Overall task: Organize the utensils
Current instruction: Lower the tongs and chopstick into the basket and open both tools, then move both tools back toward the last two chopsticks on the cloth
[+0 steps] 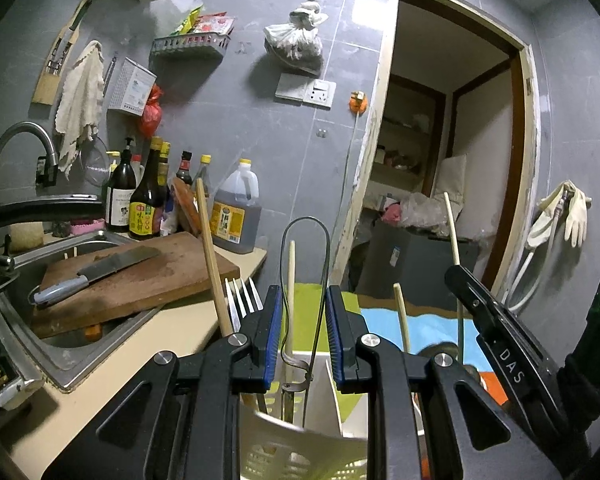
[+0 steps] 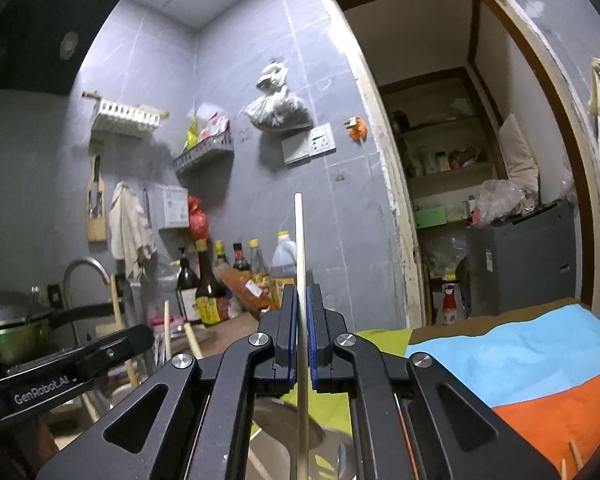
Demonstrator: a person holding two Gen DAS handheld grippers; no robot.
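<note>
In the left wrist view the left gripper (image 1: 303, 334) stands part open above the white holder (image 1: 296, 446), its blue pads on both sides of a wire loop (image 1: 306, 264) but not pressing it. A fork (image 1: 242, 298) and some chopsticks (image 1: 214, 260) stand upright in the holder. In the right wrist view the right gripper (image 2: 303, 334) is closed on one pale chopstick (image 2: 300, 280), held upright above the coloured cloth (image 2: 512, 364).
</note>
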